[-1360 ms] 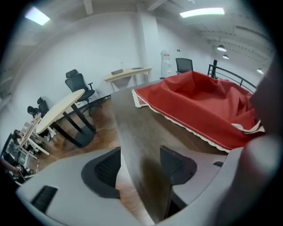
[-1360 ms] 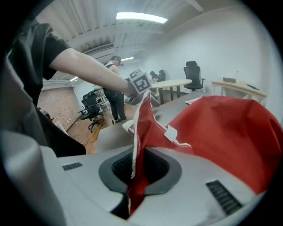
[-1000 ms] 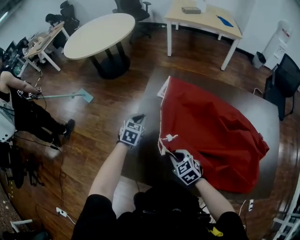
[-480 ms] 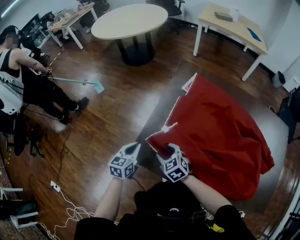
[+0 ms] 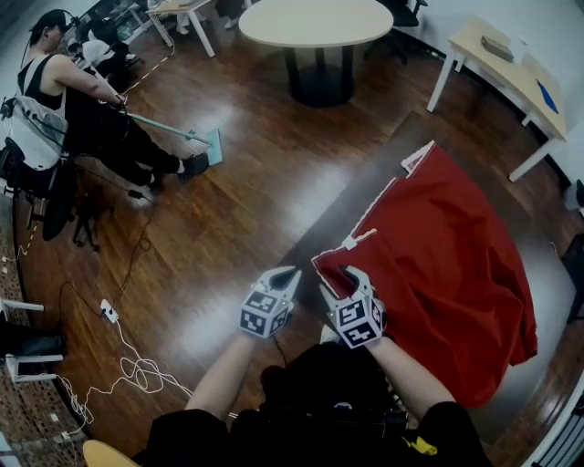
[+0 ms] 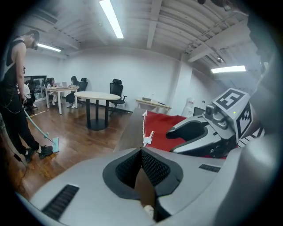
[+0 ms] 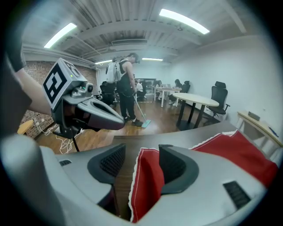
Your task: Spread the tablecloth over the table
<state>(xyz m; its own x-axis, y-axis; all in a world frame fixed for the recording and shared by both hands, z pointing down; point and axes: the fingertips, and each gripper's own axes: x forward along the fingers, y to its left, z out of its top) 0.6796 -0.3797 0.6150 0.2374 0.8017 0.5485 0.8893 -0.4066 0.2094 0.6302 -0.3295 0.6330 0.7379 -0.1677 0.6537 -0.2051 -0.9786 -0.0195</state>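
across the dark table (image 5: pixel 370 187) the red tablecloth (image 5: pixel 447 246) is lying bunched, leaving one long edge bare. around it a wood floor (image 5: pixel 237 182) is shining, a person (image 5: pixel 82 109) is pushing a mop (image 5: pixel 173 135), and a round table (image 5: pixel 315 23) is standing beyond. the left gripper (image 5: pixel 287 274) is hovering by the table's near corner, fingers pressed together on nothing. the right gripper (image 5: pixel 339 278) has just been opening its fingers, the cloth's white-trimmed corner (image 7: pixel 148 185) hanging loosely between them, as only its own view is showing. strip lights (image 6: pixel 110 17) are appearing only from the grippers, floor cables (image 5: pixel 128 369) only from above.
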